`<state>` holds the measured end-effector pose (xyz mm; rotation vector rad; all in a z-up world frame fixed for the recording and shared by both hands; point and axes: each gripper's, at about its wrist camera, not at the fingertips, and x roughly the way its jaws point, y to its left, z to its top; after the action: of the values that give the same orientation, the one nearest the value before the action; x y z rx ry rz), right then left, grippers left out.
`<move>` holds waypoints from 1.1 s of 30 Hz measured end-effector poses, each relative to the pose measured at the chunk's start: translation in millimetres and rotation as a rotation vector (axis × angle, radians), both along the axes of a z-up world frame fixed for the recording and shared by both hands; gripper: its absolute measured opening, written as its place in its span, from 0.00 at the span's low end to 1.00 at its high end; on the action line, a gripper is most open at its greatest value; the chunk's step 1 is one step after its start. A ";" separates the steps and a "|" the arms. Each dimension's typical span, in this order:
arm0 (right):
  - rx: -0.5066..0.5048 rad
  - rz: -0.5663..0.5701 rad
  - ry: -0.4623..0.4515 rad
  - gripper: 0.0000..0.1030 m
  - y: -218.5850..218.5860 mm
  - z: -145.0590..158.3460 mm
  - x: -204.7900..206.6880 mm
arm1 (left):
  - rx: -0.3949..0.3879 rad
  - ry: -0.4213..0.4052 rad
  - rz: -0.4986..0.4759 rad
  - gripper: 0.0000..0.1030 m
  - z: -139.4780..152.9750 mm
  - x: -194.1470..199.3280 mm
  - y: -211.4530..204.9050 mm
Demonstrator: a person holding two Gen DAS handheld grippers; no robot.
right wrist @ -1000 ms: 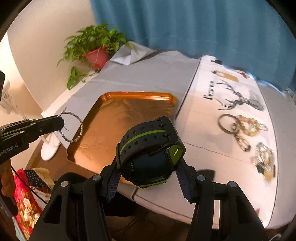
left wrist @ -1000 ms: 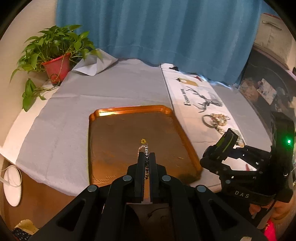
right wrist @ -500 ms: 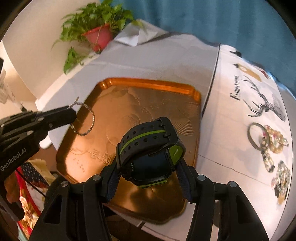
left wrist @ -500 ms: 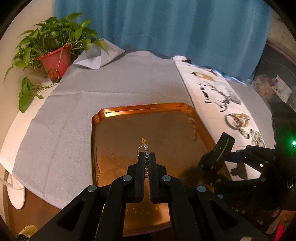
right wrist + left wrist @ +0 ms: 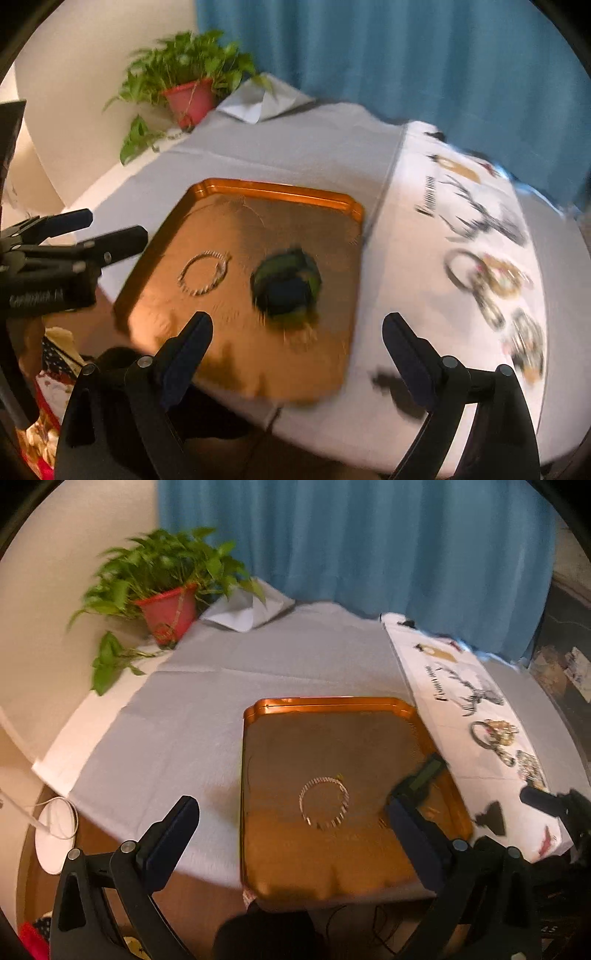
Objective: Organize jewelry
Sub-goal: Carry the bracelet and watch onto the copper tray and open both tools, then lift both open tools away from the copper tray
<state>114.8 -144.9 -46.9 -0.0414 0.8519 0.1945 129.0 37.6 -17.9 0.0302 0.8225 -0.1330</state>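
At frame centre, the tray (image 5: 332, 704) rim is bordering bare grey cloth (image 5: 192, 716); we are opening both grippers, left gripper (image 5: 295, 823) and right gripper (image 5: 297, 338), wide, gripping nothing, bracelet (image 5: 324, 802) and watch (image 5: 286, 284) lying loose.

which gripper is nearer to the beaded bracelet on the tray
Left. The left gripper opens right over the bracelet, which lies between its spread fingers. The right gripper opens over the watch beside it.
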 end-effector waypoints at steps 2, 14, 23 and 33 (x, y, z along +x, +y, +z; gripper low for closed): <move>0.013 -0.015 -0.028 0.90 -9.6 7.4 -33.2 | -0.008 -0.019 -0.006 0.99 10.0 -28.0 -4.1; 0.034 -0.076 -0.238 0.90 -39.8 68.7 -161.7 | 0.047 -0.131 -0.086 0.99 62.7 -145.6 -42.9; 0.063 -0.066 -0.315 0.90 -45.0 86.3 -212.4 | 0.074 -0.191 -0.104 0.99 84.2 -184.6 -57.9; 0.170 -0.130 -0.285 0.90 -77.1 74.2 -221.4 | 0.100 -0.186 -0.116 0.99 79.0 -186.2 -73.8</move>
<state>-106.5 -222.0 27.4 0.1422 0.5499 0.1344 -57.2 -36.2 61.2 0.1818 0.6411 -0.1950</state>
